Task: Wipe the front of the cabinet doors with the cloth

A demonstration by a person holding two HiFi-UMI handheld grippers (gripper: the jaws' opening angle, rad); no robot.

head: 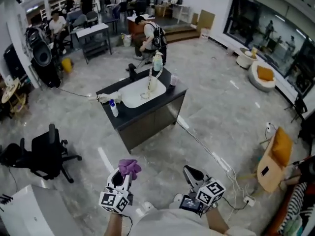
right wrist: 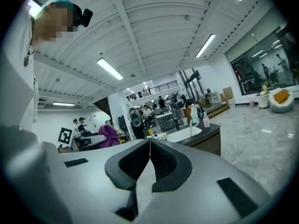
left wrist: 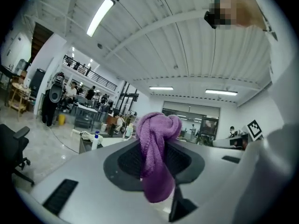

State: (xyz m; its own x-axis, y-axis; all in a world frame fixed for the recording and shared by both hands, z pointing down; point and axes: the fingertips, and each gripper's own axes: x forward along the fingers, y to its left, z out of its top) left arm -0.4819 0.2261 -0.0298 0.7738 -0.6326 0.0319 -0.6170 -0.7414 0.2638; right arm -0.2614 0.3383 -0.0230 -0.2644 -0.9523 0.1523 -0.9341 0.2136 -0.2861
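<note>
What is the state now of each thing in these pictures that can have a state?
left gripper: shut on the cloth.
right gripper: shut, nothing between its jaws.
cloth: bunched, hanging over the left jaws.
cabinet doors: closed, far from both grippers.
spray bottle: upright on the counter.

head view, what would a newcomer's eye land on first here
The purple cloth bunched in the left gripper at the bottom edge stands out first. Next, the dark cabinet with its white sink stands alone mid-floor, well ahead of both grippers; the right gripper is shut and empty.
</note>
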